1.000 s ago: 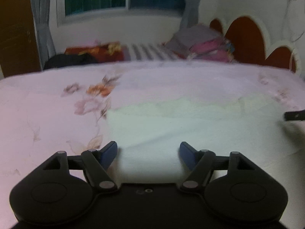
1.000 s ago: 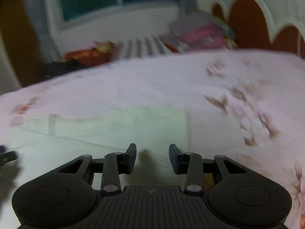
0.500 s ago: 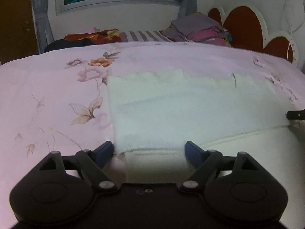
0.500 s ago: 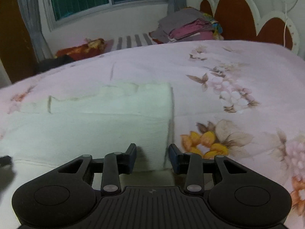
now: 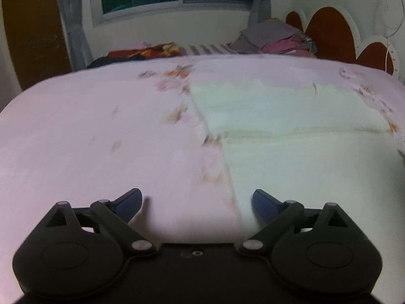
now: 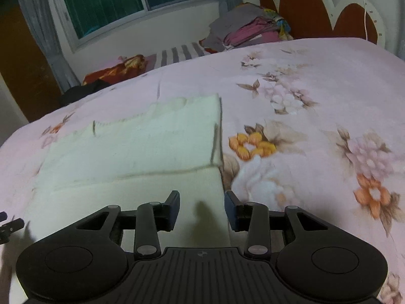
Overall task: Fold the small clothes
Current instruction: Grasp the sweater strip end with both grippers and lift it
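Observation:
A pale cream cloth (image 5: 298, 136) lies flat on the pink flowered bed, its far part folded over the near part; it also shows in the right wrist view (image 6: 141, 147). My left gripper (image 5: 196, 202) is open and empty, above the cloth's near left edge. My right gripper (image 6: 201, 207) is open and empty, above the cloth's near right corner. A bit of the left gripper (image 6: 10, 225) shows at the left edge of the right wrist view.
The flowered bedspread (image 6: 316, 116) spreads on all sides. A heap of clothes (image 6: 250, 30) lies at the far side by the headboard (image 6: 311, 7). Red and dark fabrics (image 5: 141, 53) lie under the window. A brown door (image 5: 33, 30) stands at the far left.
Both grippers have pulled back and lifted from the cloth. The left gripper has shifted left, so the cloth's left edge now runs between its fingers. The fold lies flat.

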Motion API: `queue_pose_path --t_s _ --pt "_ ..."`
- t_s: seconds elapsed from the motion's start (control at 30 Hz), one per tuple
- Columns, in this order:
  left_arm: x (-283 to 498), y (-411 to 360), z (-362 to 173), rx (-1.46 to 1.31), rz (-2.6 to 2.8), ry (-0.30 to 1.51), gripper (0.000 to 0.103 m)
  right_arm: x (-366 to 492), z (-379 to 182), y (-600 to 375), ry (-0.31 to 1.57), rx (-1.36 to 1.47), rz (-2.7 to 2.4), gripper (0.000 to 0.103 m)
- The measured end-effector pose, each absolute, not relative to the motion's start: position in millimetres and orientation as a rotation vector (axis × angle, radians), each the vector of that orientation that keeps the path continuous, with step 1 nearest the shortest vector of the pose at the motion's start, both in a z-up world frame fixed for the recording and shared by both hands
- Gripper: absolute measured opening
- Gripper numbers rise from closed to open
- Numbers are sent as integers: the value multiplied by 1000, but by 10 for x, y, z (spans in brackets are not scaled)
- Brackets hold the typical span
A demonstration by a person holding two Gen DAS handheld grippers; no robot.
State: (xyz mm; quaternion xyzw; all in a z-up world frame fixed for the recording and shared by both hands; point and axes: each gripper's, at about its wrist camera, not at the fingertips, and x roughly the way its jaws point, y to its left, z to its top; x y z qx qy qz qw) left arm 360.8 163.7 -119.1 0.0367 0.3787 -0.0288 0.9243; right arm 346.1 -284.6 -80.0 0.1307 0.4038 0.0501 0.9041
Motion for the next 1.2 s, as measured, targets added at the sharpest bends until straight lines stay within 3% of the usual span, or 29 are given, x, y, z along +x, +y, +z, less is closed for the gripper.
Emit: queue_pose_path --t_s 0.27,0.33,0.6,0.73,1.2 --pt "2855 1676 -1162 -45 -51 816 64 2780 -812 -3137 850 393 132 39" --pt "2668 1652 -1157 -110 -68 826 61 2539 -818 -3239 851 406 139 39" --pt "1915 1615 -1211 -319 -191 870 61 1520 -991 -3528 914 512 178 39" --pt "1666 1690 -1263 -431 -238 886 50 1138 -1091 -3567 929 572 214 39" --pt "1407 1773 -1505 -756 -303 817 48 837 -1124 -3523 917 695 348 38"
